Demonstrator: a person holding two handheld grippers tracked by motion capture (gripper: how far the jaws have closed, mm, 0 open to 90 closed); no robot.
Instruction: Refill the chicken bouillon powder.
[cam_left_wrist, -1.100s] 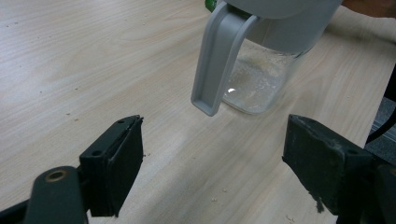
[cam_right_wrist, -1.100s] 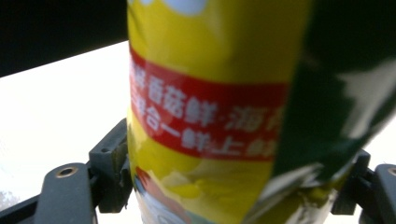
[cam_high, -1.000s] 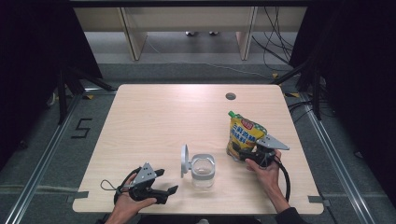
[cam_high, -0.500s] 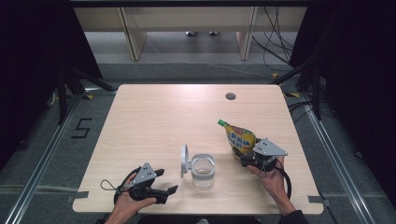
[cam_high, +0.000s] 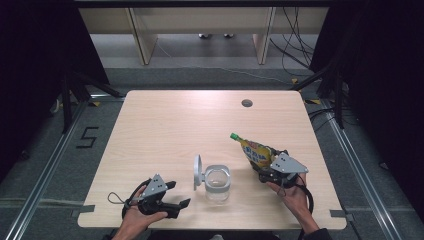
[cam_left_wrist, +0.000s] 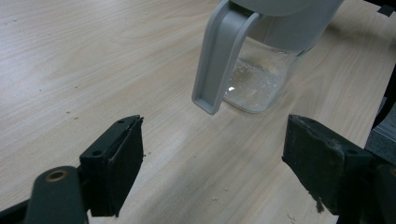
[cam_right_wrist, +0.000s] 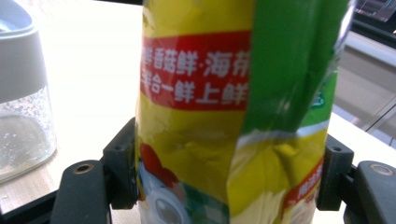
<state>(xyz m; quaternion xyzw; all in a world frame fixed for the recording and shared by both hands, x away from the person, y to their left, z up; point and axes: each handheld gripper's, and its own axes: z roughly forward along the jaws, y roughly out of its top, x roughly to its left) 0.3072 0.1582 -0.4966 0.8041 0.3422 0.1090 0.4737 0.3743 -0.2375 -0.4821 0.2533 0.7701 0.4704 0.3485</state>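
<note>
Right gripper (cam_high: 266, 172) is clamped on the yellow seasoning pouch (cam_high: 255, 152), near-right part of the table (cam_high: 165, 120). Jaws have just been closing a little, with the pouch between them; right gripper view has both pads pressed into the lower part of the bag, foil creased at the grip. Pouch is tilted, green cap (cam_high: 233, 135) pointing far-left, toward the jar side.

Glass jar (cam_high: 217, 182) sits just left of the pouch, near-centre, apart from it. Its grey flip lid (cam_high: 198, 171) stands open on the jar's left side, so the mouth is clear on the pouch side.

Left gripper (cam_high: 175, 194) sits near-left, jaws wide apart with bare table between them, pointing at the jar.

Round cable hole (cam_high: 246, 103) far-right, well apart from everything
</note>
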